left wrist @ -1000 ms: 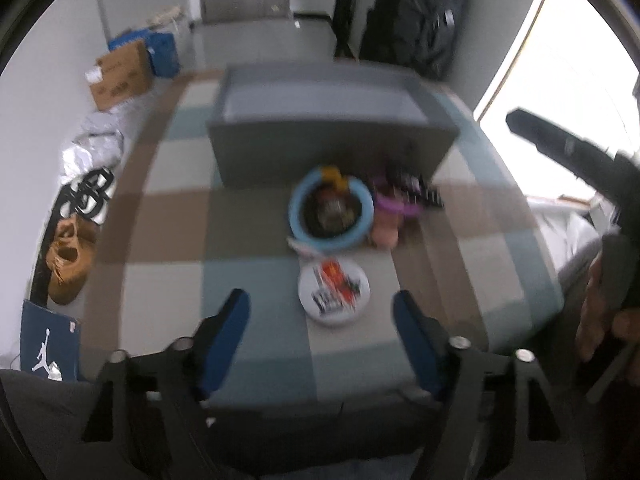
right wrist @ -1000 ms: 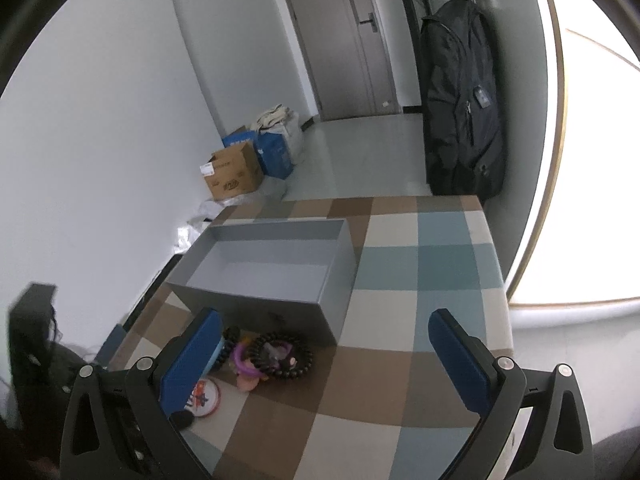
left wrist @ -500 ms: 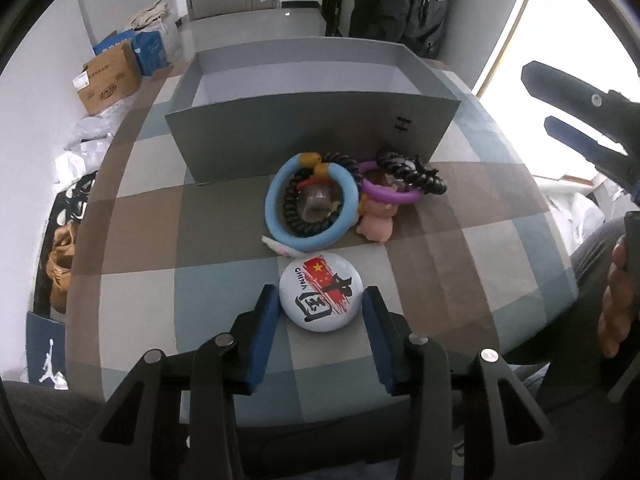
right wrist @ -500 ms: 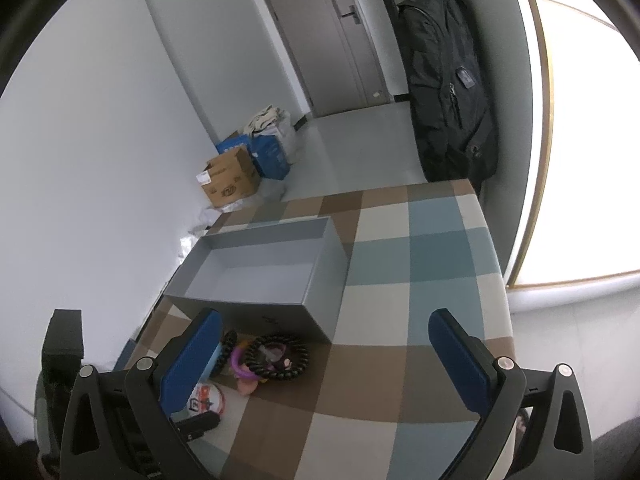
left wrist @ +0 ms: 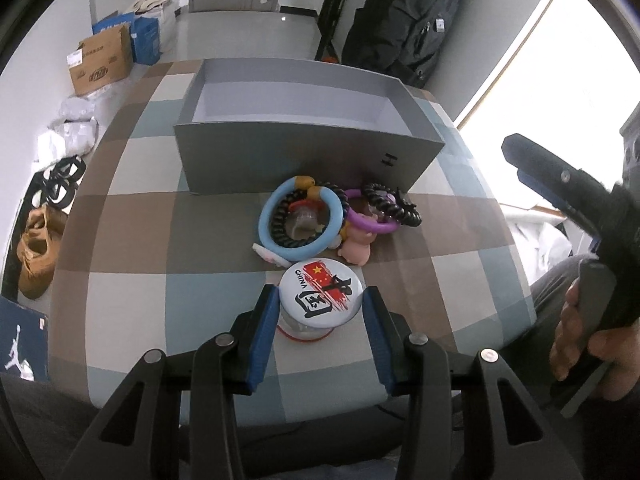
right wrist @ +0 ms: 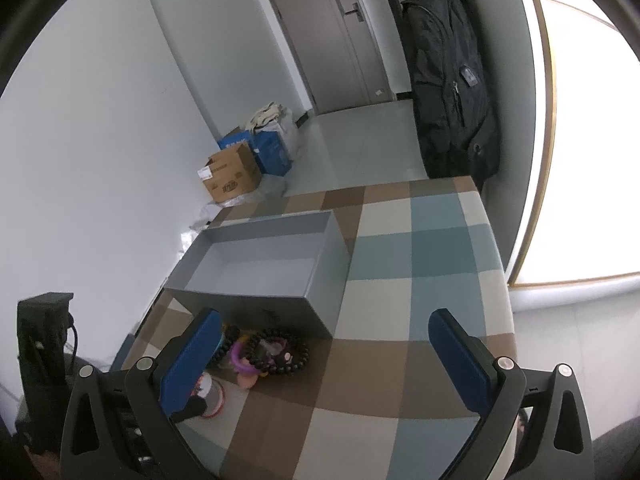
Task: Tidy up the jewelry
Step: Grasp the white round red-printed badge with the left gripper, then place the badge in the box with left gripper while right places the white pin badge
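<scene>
- The left gripper [left wrist: 322, 312] has its blue pads either side of the round badge [left wrist: 321, 290]; whether they touch it, I cannot tell.
- The badge looks lifted off the checked cloth [left wrist: 140, 236]; a loose pinch on its thin rim could let it tilt and slip out.
- Ahead, bracelets [left wrist: 300, 218] lie tangled against the empty grey box [left wrist: 304, 156]; a low carry may snag them.
- The right gripper [right wrist: 324, 356] hangs spread wide, holding nothing.
</scene>
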{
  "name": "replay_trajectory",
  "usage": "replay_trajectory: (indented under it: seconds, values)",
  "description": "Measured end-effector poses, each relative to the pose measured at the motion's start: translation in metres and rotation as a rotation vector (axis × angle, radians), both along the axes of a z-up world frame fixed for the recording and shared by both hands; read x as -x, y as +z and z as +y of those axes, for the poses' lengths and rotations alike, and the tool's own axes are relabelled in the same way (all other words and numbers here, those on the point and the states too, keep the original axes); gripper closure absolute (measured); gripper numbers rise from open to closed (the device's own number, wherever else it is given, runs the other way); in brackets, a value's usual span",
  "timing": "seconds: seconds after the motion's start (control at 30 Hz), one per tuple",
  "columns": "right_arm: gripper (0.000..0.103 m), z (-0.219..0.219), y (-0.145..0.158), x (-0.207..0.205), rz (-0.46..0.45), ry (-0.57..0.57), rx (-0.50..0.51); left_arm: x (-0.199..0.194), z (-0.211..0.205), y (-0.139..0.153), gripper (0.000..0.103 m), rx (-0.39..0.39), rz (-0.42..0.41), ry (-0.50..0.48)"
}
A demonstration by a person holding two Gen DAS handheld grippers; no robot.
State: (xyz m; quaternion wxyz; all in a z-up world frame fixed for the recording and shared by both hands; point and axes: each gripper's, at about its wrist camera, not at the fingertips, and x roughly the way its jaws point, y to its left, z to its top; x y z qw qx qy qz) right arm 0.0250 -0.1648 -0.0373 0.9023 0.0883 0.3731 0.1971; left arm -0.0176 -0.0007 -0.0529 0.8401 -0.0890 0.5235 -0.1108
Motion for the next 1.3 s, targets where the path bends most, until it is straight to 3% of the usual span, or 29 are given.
replay_trajectory:
  seconds: [0.43, 0.7, 0.77, 0.93, 1.0, 1.23, 1.3]
  values:
    - [0.0, 0.017, -0.021, 0.014, 0.108, 0.061, -0.004, 0.004, 0.015, 0.012, 0.066, 0.033, -0.026, 0.027]
    - [0.0, 0.058, -0.036, 0.029, 0.2, 0.231, -0.052, 0.0, 0.049, 0.041, 0.066, 0.105, -0.139, 0.137]
    - [0.005, 0.068, -0.041, 0.03, 0.224, 0.259, -0.051, -0.001, 0.056, 0.044, 0.066, 0.109, -0.166, 0.167]
    - [0.013, 0.102, -0.055, 0.037, 0.24, 0.323, 0.034, -0.001, 0.068, 0.043, 0.066, 0.118, -0.198, 0.204]
    - [0.019, 0.117, -0.058, 0.038, 0.216, 0.343, 0.092, -0.001, 0.072, 0.044, 0.066, 0.131, -0.202, 0.207]
    - [0.021, 0.154, -0.067, 0.044, 0.103, 0.377, 0.275, 0.002, 0.08, 0.048, 0.066, 0.161, -0.219, 0.199]
    - [0.033, 0.163, -0.07, 0.046, 0.063, 0.38, 0.341, 0.003, 0.082, 0.047, 0.066, 0.165, -0.219, 0.201]
